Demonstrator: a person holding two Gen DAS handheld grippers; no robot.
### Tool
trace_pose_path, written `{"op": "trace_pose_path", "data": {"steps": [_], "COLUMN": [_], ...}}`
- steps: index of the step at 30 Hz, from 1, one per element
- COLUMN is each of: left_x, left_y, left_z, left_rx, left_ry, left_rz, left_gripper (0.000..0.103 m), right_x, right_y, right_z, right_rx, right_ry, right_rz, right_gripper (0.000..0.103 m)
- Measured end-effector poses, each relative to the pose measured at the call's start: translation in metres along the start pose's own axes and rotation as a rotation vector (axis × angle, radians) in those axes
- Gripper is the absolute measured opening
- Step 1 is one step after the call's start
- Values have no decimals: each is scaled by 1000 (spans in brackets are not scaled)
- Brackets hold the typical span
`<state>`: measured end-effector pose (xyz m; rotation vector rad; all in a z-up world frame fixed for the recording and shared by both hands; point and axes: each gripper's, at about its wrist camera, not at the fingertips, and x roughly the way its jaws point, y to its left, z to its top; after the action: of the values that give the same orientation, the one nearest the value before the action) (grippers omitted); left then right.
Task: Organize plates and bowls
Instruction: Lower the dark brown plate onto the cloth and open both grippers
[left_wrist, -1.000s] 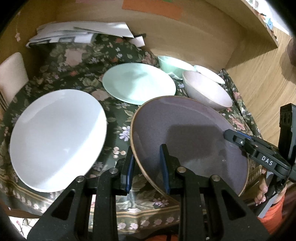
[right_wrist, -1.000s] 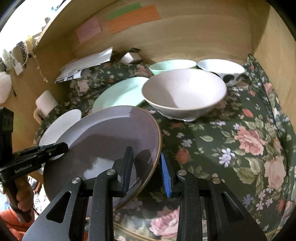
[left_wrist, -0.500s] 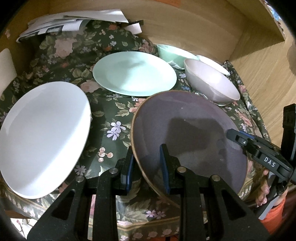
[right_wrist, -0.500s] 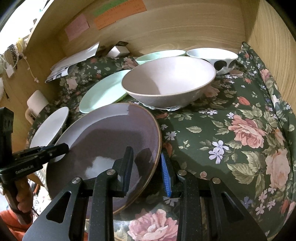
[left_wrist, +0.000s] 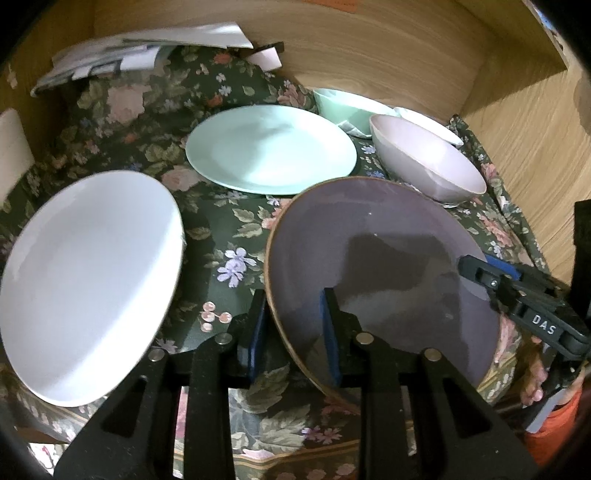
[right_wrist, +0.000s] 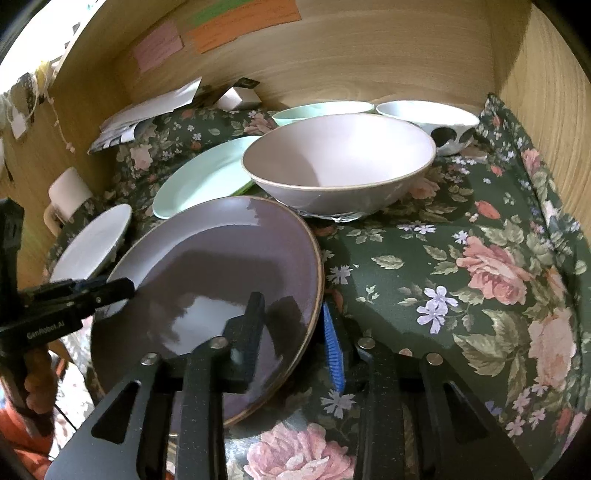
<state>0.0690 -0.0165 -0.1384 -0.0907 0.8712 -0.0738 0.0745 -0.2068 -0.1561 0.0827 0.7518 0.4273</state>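
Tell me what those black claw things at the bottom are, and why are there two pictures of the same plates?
They are two grabbers, one in each of a person's hands. Each carries a camera looking along its fingers, so one picture comes from the left grabber and one from the right grabber. On the flowered cloth lie a white plate, a green plate, a pink bowl, a green bowl and a white bowl. Both grabbers have the purple plate's rim between their fingers. The right one's jaws have just been opening and do not pinch it. Whether the left one squeezes, I cannot tell.
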Motion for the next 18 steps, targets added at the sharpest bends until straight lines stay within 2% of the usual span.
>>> {"op": "trace_pose_path", "data": {"steps": [2, 4, 5, 12, 16, 18], "left_x": [-2, -5, -8, -40, -64, -75], "left_y": [0, 3, 4, 13, 22, 28], "left_z": [-1, -1, -1, -1, 1, 1], "left_rx": [6, 4, 2, -3, 0, -2], "left_ry": [-10, -16, -23, -126, -200, -231], "left_rz": [13, 16, 21, 52, 83, 96], "left_gripper": [28, 29, 30, 61, 69, 76], "right_x": [-3, -8, -11, -39, -50, -51], "right_y": [1, 0, -1, 7, 22, 32], "right_z": [0, -1, 0, 11, 20, 25], "right_rx": [-6, -2, 2, 2, -29, -44], "right_ry": [-9, -20, -30, -108, -155, -173], "right_rz": [-18, -36, -42, -40, -30, -13], "right_gripper": [37, 48, 50, 66, 72, 74]}}
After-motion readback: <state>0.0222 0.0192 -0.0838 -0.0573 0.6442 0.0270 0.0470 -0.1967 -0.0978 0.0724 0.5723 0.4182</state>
